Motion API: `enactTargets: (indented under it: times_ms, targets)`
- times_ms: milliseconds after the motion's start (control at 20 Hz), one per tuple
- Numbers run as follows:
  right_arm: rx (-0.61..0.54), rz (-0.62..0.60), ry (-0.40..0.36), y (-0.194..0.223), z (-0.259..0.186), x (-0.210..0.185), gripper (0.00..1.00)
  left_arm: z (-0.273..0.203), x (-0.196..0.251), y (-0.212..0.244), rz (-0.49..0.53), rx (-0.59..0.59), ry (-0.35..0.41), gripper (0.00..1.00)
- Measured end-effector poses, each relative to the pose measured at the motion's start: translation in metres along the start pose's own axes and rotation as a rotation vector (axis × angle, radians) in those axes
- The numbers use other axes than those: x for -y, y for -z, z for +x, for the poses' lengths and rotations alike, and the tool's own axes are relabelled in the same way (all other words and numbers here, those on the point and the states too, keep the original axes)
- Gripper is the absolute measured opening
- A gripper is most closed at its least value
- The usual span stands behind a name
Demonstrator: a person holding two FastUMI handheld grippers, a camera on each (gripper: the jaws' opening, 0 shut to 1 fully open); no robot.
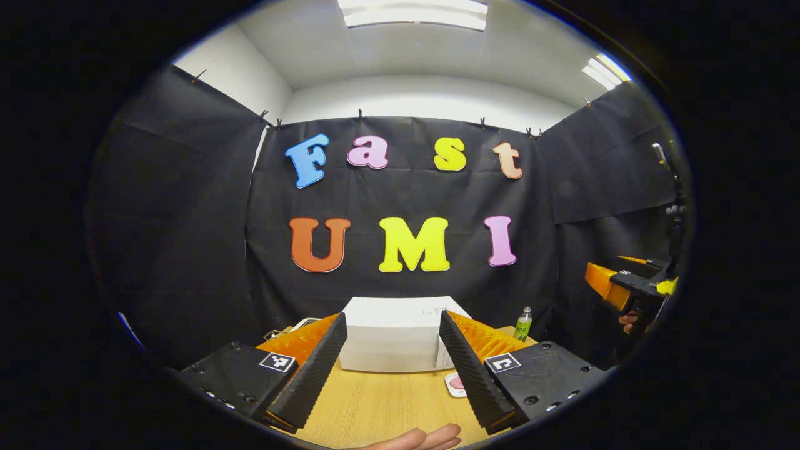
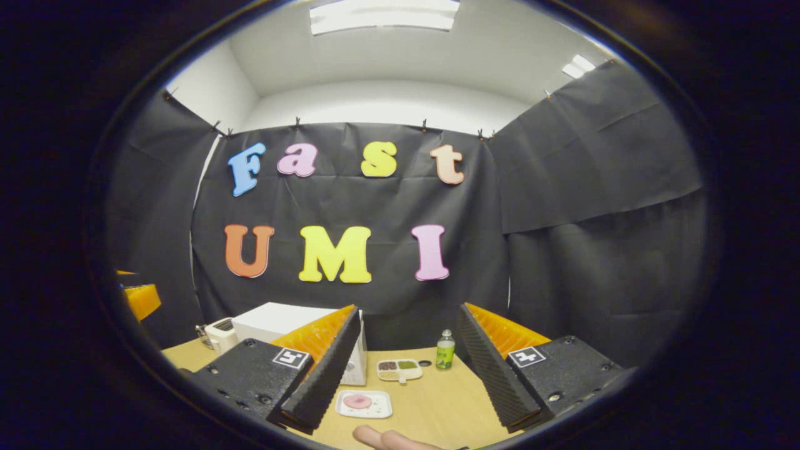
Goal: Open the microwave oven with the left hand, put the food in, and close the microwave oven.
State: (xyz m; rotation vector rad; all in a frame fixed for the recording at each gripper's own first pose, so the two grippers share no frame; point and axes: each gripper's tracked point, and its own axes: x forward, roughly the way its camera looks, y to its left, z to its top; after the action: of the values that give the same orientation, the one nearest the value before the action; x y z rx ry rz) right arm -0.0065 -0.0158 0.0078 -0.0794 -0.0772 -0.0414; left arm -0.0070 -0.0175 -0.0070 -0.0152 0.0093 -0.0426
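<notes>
Left gripper [image 1: 392, 369] spread, facing closed microwave [image 1: 400, 334].
Right gripper [image 2: 406, 369] spread above bare table [image 2: 437, 406]; food plate [image 2: 364, 404] near front edge.

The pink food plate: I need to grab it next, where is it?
In the right gripper view the pink food plate lies on the table, in front of the microwave, near the compartment tray.

- I see the microwave oven [image 1: 395, 334] plain white, on a table [image 1: 381, 406] of pale wood grain.
- Near me, a white plate [image 2: 364, 404] carries pink food [image 2: 357, 401].
- Farther right, my bottle [image 2: 445, 352] shows a green label.
- A white tray [image 2: 399, 369] holds brown and green portions.
</notes>
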Motion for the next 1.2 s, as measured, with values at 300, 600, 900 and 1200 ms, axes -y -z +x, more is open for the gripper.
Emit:
enactTargets:
  times_ms: [300, 600, 900, 1200]
  targets:
    - [0.02, -0.015, -0.041, 0.01, -0.001, -0.007, 1.0, 0.022, 0.008, 0.013, -0.023, 0.009, -0.002, 0.82]
    - [0.031, -0.002, -0.051, 0.029, 0.017, 0.01, 1.0, 0.074, 0.036, 0.047, -0.023, -0.015, 0.036, 0.94]
    - [0.048, -0.008, -0.022, 0.049, 0.033, 0.042, 1.0, 0.142, 0.074, 0.123, -0.057, -0.092, 0.087, 0.94]
    - [0.006, 0.021, -0.054, 0.076, 0.042, 0.059, 1.0, 0.214, 0.102, 0.188, -0.046, -0.146, 0.115, 0.94]
